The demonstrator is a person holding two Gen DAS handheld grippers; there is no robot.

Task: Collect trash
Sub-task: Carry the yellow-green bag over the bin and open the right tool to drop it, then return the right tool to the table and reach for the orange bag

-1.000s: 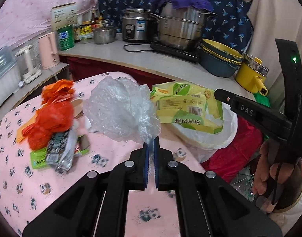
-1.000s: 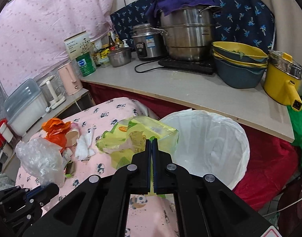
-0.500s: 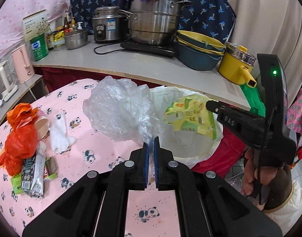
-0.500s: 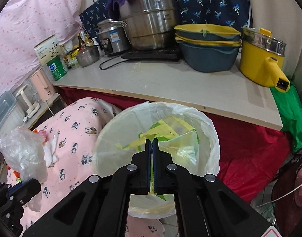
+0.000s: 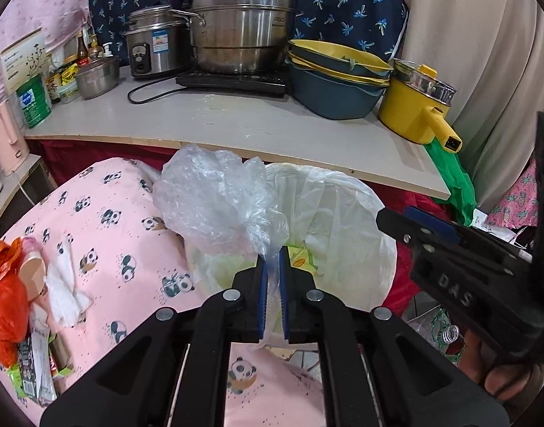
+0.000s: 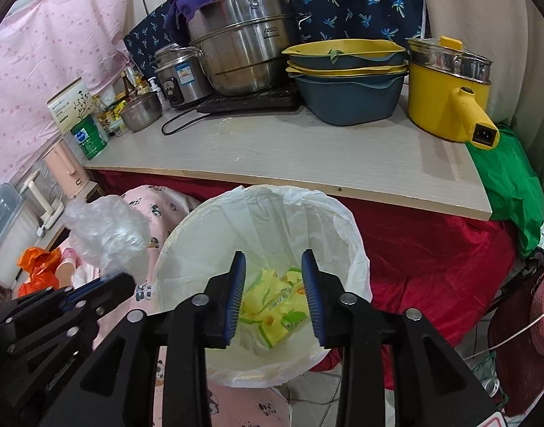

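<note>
My left gripper (image 5: 271, 267) is shut on a crumpled clear plastic bag (image 5: 215, 199) and holds it over the near rim of the white-lined trash bin (image 5: 361, 213). The bag also shows in the right wrist view (image 6: 105, 231), left of the bin (image 6: 329, 220). My right gripper (image 6: 273, 284) is open and empty above the bin. A yellow-green wrapper (image 6: 275, 302) lies inside the bin. On the pink panda tablecloth (image 5: 112, 249) remain an orange bag (image 5: 3, 291), a white tissue (image 5: 64, 288) and a dark wrapper (image 5: 33, 363).
A grey counter (image 6: 289, 149) behind the bin holds steel pots (image 6: 243, 49), stacked blue-yellow basins (image 6: 346, 74), a yellow electric pot (image 6: 446, 99) and jars. A green bag (image 6: 510, 185) hangs at the counter's right end. Red cloth (image 6: 432, 249) lies right of the bin.
My right gripper has opened and the yellow-green wrapper has dropped into the bin. My left gripper has carried the clear bag to the right, up to the bin.
</note>
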